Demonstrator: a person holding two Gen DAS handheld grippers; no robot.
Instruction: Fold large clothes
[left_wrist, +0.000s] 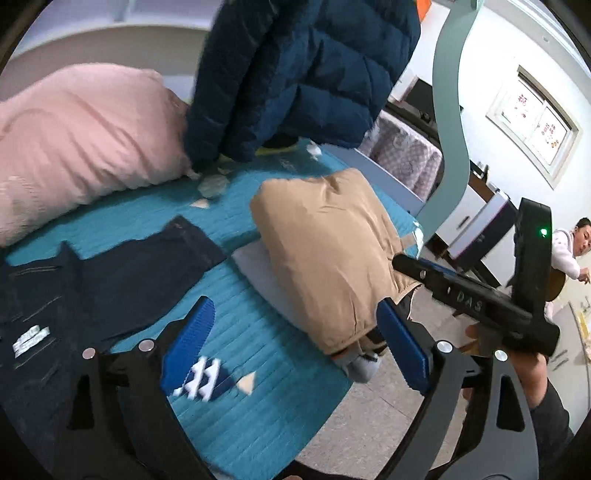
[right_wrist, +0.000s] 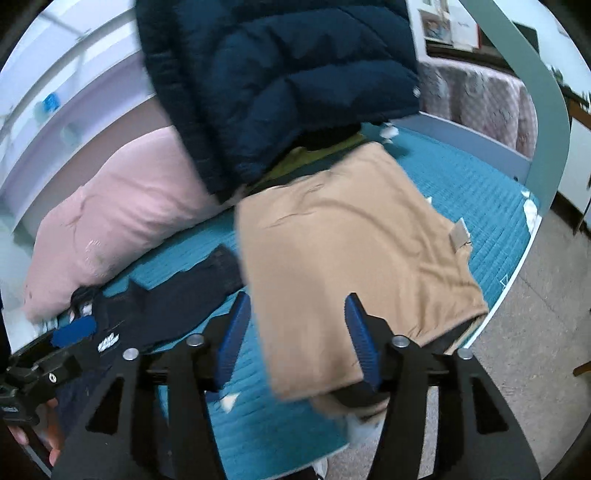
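Observation:
A folded tan garment (left_wrist: 325, 251) (right_wrist: 354, 251) lies on the teal bedspread (left_wrist: 236, 417) (right_wrist: 491, 206), on top of grey and dark folded layers at the bed's edge. My left gripper (left_wrist: 295, 339) hangs open above the bedspread, and its right blue pad is close to the tan garment's near corner. My right gripper (right_wrist: 299, 328) is open over the tan garment's near edge; fabric lies below the gap and the pads do not press on it. A dark navy garment (left_wrist: 122, 280) (right_wrist: 177, 306) lies flat to the left.
A navy puffer jacket (left_wrist: 295, 74) (right_wrist: 280, 81) is heaped at the back, beside a pink pillow (left_wrist: 81, 136) (right_wrist: 122, 214). The bed's edge and grey floor (right_wrist: 532, 332) are to the right. A pale green post (left_wrist: 447, 122) rises there. A person (left_wrist: 569, 251) is far right.

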